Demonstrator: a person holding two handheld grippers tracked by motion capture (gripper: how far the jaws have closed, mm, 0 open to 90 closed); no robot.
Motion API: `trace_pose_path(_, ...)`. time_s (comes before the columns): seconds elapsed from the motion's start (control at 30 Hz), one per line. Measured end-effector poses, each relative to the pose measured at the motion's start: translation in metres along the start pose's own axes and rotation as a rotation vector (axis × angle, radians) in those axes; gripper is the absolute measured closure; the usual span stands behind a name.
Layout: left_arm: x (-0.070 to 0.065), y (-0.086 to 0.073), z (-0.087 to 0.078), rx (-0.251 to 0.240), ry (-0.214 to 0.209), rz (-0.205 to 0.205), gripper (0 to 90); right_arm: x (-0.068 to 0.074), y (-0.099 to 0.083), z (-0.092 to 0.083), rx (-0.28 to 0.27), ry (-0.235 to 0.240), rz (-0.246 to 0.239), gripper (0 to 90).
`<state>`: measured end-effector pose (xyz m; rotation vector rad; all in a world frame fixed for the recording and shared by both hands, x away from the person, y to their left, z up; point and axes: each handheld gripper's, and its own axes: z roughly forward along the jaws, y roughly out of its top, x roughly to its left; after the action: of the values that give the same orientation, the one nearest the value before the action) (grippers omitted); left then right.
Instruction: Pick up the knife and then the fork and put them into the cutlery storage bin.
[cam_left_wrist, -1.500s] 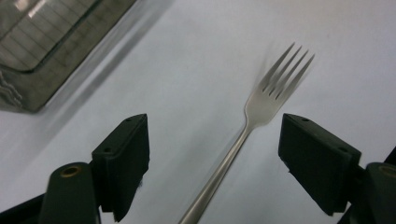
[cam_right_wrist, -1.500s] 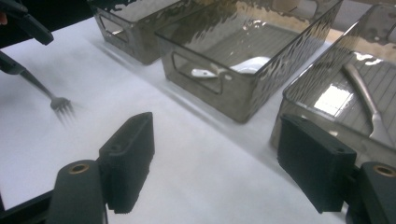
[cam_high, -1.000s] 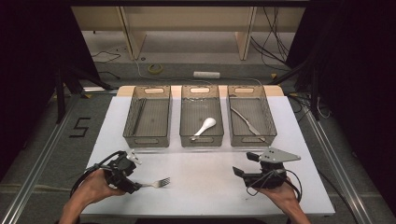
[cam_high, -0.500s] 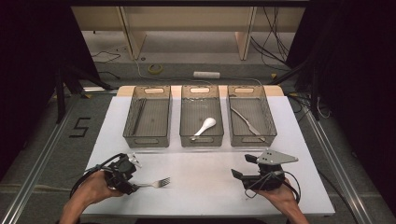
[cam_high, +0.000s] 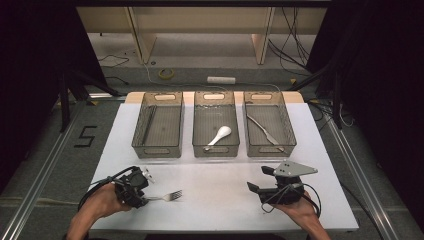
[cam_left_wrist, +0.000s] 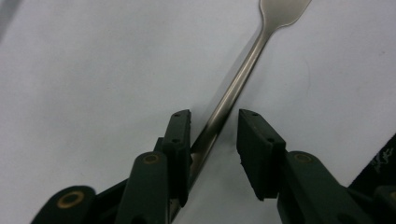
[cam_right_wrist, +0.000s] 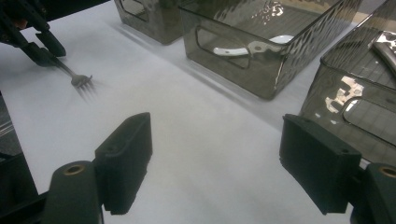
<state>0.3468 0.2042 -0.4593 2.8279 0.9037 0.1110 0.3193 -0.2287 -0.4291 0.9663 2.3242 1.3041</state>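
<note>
A metal fork (cam_high: 170, 196) lies on the white table, tines pointing right. My left gripper (cam_high: 142, 200) is at its handle end. In the left gripper view the handle (cam_left_wrist: 233, 88) runs between the jaws of my left gripper (cam_left_wrist: 212, 126). The jaws stand open; the handle rests against the left one, with a gap to the right one. My right gripper (cam_high: 259, 179) hovers open at the front right with nothing between its jaws. The right gripper view looks past my right gripper (cam_right_wrist: 219, 163) to the fork (cam_right_wrist: 80, 80) and my left gripper (cam_right_wrist: 39, 51) at the far left.
Three smoky clear trays stand in a row at the back. The left tray (cam_high: 137, 135) looks bare, the middle tray (cam_high: 196, 125) holds a white spoon (cam_high: 220, 135), and the right tray (cam_high: 290, 137) holds a knife (cam_high: 264, 131). White tabletop (cam_high: 215, 190) lies between the grippers.
</note>
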Motion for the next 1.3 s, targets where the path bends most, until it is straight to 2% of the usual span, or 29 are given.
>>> trace_pose_path(0.07, 0.000, 0.000, 0.001, -0.006, -0.001, -0.003, 67.5, 0.000, 0.000, 0.000, 0.001, 0.001, 0.000, 26.4)
trace_pose_path(0.27, -0.001, 0.002, 0.003, 0.004, -0.002, 0.029, 69.2, 0.000, 0.000, 0.001, 0.005, -0.001, -0.002, 26.6)
trace_pose_path(0.4, -0.002, 0.002, 0.003, 0.006, -0.016, 0.058, 75.0, 0.001, 0.000, 0.001, 0.005, -0.002, -0.001, 26.8)
trace_pose_path(0.5, -0.004, 0.003, 0.003, 0.001, -0.023, 0.065, 80.6, 0.001, 0.000, 0.000, 0.005, -0.001, -0.004, 26.8)
trace_pose_path(0.6, -0.002, 0.002, 0.002, 0.002, -0.028, 0.074, 81.5, 0.001, 0.000, 0.000, 0.004, -0.001, -0.002, 26.8)
trace_pose_path(0.77, -0.001, 0.001, 0.003, -0.027, -0.043, 0.030, 82.1, 0.001, 0.001, 0.000, 0.004, 0.001, -0.001, 26.8)
trace_pose_path(0.8, 0.000, 0.002, 0.002, -0.024, -0.041, 0.035, 82.1, 0.001, 0.001, 0.000, 0.002, 0.001, -0.003, 26.8)
trace_pose_path(0.83, -0.001, 0.003, 0.002, -0.036, -0.039, 0.015, 82.2, 0.001, 0.001, 0.000, -0.001, 0.001, -0.002, 26.8)
trace_pose_path(0.87, 0.000, 0.005, 0.001, -0.032, -0.038, 0.012, 82.2, 0.001, 0.001, 0.000, -0.001, 0.001, 0.000, 26.8)
trace_pose_path(1.03, -0.004, 0.015, -0.007, -0.078, -0.050, -0.022, 82.3, 0.001, 0.001, 0.000, -0.005, 0.004, -0.004, 26.8)
trace_pose_path(1.23, -0.013, 0.036, -0.018, -0.114, -0.066, -0.008, 82.4, 0.006, 0.004, 0.002, -0.009, 0.022, -0.020, 26.8)
trace_pose_path(1.3, -0.016, 0.044, -0.020, -0.117, -0.087, 0.002, 82.4, 0.009, 0.005, 0.004, -0.012, 0.032, -0.026, 26.8)
